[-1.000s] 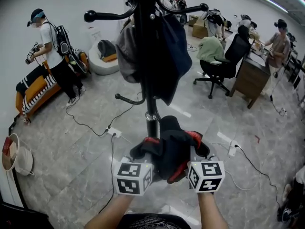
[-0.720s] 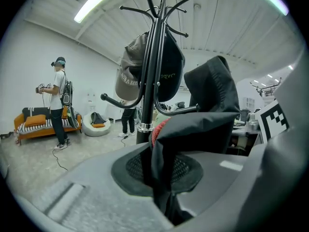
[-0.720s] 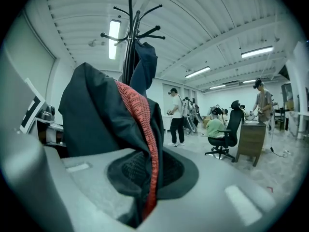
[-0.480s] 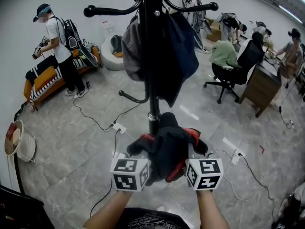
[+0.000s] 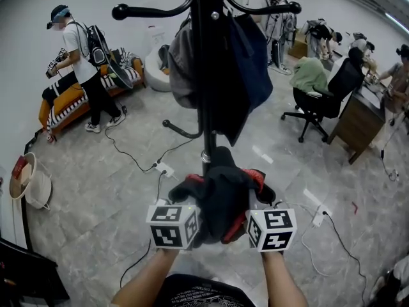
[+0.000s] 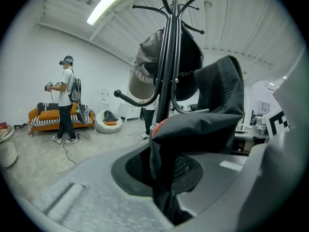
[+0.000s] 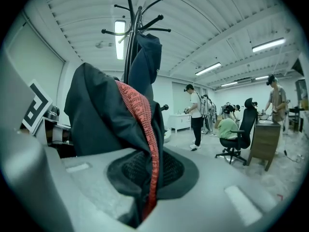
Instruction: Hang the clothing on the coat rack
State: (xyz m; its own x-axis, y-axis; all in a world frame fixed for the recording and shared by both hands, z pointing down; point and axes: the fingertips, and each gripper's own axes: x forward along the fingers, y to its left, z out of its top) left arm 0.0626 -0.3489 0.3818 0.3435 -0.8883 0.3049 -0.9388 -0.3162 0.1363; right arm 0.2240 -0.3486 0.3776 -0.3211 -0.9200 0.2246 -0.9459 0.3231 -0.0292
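A black garment with red trim [image 5: 220,197] is bunched between my two grippers, just in front of the black coat rack pole [image 5: 206,75]. My left gripper [image 5: 192,203] is shut on the garment's left part, and the cloth [image 6: 203,124] runs down between its jaws [image 6: 166,197]. On the other side, my right gripper [image 5: 254,203] is shut on the red-edged part [image 7: 145,129], which is pinched low in its jaws [image 7: 140,202]. On the rack hang a grey cap [image 5: 182,69] and a dark navy garment [image 5: 246,69]. A bare hook arm [image 5: 147,11] sticks out to the left.
A lower hook [image 5: 179,130] juts left from the pole. Cables and a power strip [image 5: 165,169] lie on the marble floor. A person [image 5: 80,62] stands by an orange sofa [image 5: 64,104] at left. At right are an office chair [image 5: 326,98] and a desk [image 5: 364,120] with people.
Both grippers have edged a little toward the rack pole with the garment still held. The background has shifted to the right in the head view.
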